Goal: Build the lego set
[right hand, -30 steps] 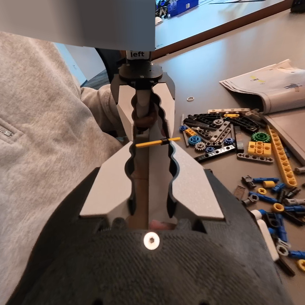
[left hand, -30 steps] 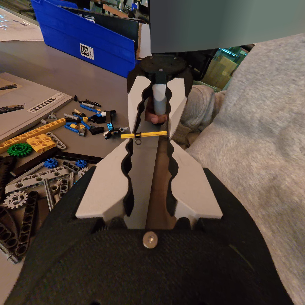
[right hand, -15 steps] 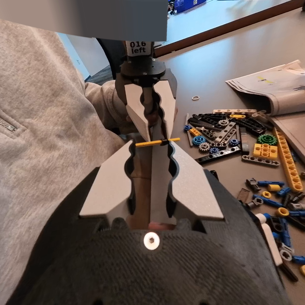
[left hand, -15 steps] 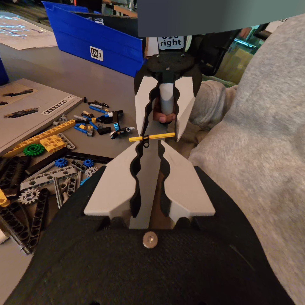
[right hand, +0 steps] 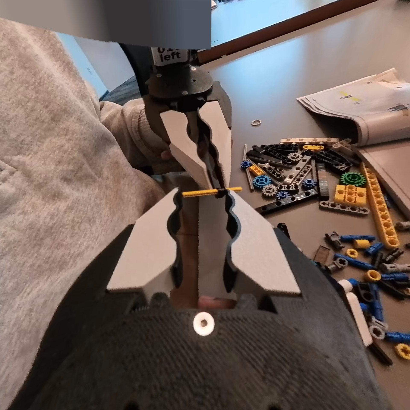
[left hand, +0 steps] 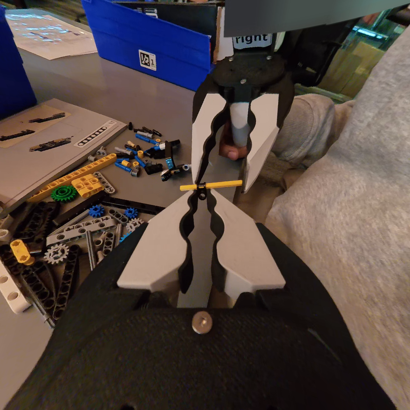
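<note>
A thin yellow axle (left hand: 224,183) with a small black connector (left hand: 201,188) on it hangs in the air above the table edge. My left gripper (left hand: 200,195) is shut on the black connector. My right gripper (right hand: 203,193) faces it. Its jaws stand partly apart and clamp the axle (right hand: 199,192) lengthwise: one finger is at the axle's free end, the other against the connector (right hand: 220,191). In the right wrist view the left gripper (right hand: 218,186) comes down from above. In the left wrist view the right gripper (left hand: 219,185) comes from the far side.
Loose beams, gears and pins lie on the grey table (left hand: 133,93), with a green gear (left hand: 64,193) and a long yellow beam (right hand: 377,210) among them. An instruction booklet (left hand: 44,142), a blue bin (left hand: 144,44) and a small ring (right hand: 256,122) are farther off. A person's grey sleeve (left hand: 332,221) is close by. My left and right fingertips are right by each other. The green gear (left hand: 64,193) is about equally far from each gripper, around 15 centimeters. Seen from the right wrist view (right hand: 351,179) as well.
My left gripper has closed from wide open onto the black connector. My right gripper keeps its hold on the axle. Both have shifted slightly.
</note>
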Demonstrator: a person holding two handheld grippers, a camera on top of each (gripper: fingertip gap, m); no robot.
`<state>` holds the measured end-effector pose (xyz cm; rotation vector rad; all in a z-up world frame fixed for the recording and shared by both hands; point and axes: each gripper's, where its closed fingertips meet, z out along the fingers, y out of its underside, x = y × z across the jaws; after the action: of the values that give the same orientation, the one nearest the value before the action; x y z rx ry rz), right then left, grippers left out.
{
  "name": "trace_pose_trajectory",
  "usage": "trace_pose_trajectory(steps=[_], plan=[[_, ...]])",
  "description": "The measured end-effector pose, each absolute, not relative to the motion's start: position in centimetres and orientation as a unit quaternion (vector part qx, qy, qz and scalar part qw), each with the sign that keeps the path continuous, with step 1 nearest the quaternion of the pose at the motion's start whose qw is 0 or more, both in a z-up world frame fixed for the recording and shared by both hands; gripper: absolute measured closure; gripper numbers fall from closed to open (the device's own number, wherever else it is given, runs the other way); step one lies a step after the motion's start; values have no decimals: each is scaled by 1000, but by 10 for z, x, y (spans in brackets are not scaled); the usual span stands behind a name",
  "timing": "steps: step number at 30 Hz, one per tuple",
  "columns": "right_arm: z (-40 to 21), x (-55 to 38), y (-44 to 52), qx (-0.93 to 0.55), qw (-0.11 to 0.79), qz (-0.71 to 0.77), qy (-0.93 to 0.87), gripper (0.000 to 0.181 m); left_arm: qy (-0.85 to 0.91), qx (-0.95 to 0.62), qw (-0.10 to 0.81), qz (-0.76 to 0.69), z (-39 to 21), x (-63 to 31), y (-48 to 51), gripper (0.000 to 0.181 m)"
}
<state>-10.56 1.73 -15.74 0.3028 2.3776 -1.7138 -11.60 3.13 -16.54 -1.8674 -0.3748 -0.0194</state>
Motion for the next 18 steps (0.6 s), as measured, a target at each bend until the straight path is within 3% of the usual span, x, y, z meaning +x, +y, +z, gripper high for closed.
trace_pose_trajectory(steps=[18], plan=[[-141, -113, 15, 139, 115, -624, 760, 143, -165, -782, 601, 15, -155, -123, 31, 176]])
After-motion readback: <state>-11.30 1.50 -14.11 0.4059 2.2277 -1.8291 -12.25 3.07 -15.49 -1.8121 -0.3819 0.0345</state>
